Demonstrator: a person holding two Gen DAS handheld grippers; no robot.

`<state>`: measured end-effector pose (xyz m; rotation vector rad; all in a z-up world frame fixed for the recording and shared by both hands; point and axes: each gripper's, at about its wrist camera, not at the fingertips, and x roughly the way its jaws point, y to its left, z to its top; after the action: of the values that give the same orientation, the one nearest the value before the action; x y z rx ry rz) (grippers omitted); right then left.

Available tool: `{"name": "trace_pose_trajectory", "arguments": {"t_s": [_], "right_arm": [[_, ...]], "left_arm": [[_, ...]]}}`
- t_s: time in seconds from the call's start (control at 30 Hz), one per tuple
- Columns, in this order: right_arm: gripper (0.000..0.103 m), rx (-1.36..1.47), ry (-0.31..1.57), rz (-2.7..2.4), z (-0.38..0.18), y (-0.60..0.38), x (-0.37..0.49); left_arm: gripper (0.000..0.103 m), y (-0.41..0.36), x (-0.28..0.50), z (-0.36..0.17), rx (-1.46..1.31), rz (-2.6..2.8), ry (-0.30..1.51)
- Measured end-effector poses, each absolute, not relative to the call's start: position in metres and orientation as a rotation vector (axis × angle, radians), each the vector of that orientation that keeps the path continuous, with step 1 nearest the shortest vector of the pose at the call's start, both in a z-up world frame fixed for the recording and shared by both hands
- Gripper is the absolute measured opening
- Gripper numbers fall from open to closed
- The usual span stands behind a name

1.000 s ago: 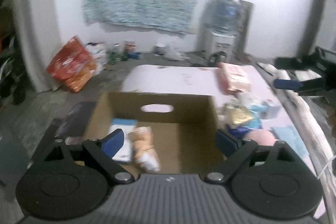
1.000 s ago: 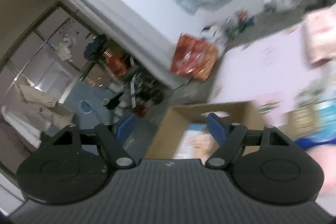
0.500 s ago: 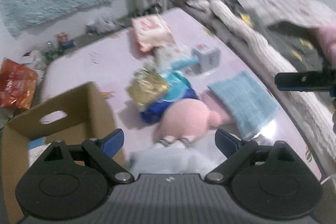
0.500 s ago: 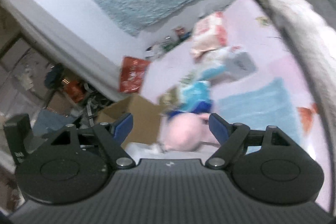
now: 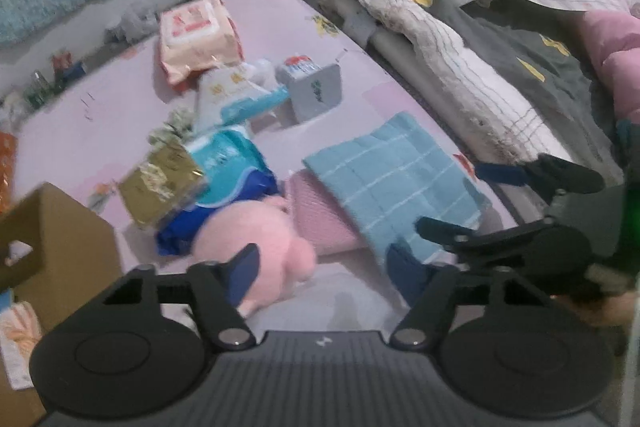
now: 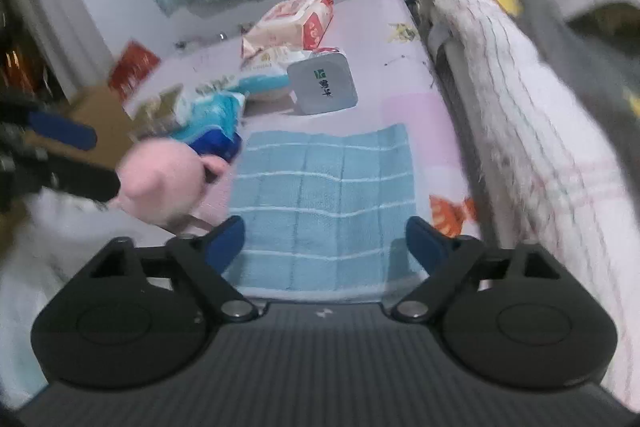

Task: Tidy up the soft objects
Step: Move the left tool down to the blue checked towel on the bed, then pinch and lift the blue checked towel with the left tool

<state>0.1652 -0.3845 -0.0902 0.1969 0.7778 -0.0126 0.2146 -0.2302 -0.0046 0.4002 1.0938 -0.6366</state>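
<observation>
A pink plush toy (image 5: 260,239) lies on the lilac bed sheet (image 5: 100,115) beside a cardboard box (image 5: 52,235). My left gripper (image 5: 324,275) hangs low over it with its jaws closing. The left finger overlaps the plush and the right finger is clear of it. A blue striped towel (image 6: 324,187) lies flat, partly over a folded pink cloth (image 5: 320,223). My right gripper (image 6: 326,245) hovers over the towel's near edge with its jaws opening, and no pad presses on the cloth. Each gripper shows in the other's view: the right gripper (image 5: 448,199), the left gripper (image 6: 100,163).
Behind the plush is a pile: a gold packet (image 5: 160,179), blue tissue packs (image 5: 228,163), a grey box (image 5: 316,91) and an orange pack (image 5: 196,35). Rolled bedding (image 5: 440,47) borders the sheet on the right. The box holds a few items (image 5: 16,331).
The left view swung from the box to the pile and dropped toward the plush, and its jaws narrowed. The right view swung down from the room onto the blue towel, jaws widening.
</observation>
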Motion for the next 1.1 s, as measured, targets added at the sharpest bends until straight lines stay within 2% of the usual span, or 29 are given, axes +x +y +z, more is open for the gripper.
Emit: {"name": "trace_pose_trajectory", "arguments": {"t_s": [0.1,0.27,0.33,0.5,0.6,0.73,0.87,1.1], "right_arm": [[0.092,0.197,0.781,-0.047,-0.096,-0.394,0.168],[0.091,0.319,0.792,-0.043,-0.112,-0.414,0.159],[0.08,0.259,0.788,-0.063,-0.112,-0.409,0.154],[0.025,0.28,0.785,-0.062,-0.114,-0.415,0.142],[0.014,0.346,0.753,-0.027,-0.115,-0.421,0.132],[0.013,0.328,0.691,0.057,-0.112,-0.41,0.119],[0.013,0.164,0.651,0.085,-0.106,-0.383,0.115],[0.013,-0.032,0.644,0.152,-0.107,-0.347,0.119]], "left_arm": [[0.059,-0.242,0.217,-0.011,0.371,-0.657,1.14],[0.058,-0.267,0.227,-0.026,0.359,-0.681,1.221],[0.058,-0.275,0.232,-0.034,0.36,-0.672,1.255],[0.059,-0.289,0.248,-0.057,0.327,-0.633,1.358],[0.064,-0.294,0.254,-0.064,0.303,-0.63,1.396],[0.075,-0.297,0.258,-0.067,0.277,-0.646,1.411],[0.083,-0.298,0.264,-0.068,0.223,-0.651,1.428],[0.091,-0.301,0.268,-0.066,0.179,-0.688,1.439]]}}
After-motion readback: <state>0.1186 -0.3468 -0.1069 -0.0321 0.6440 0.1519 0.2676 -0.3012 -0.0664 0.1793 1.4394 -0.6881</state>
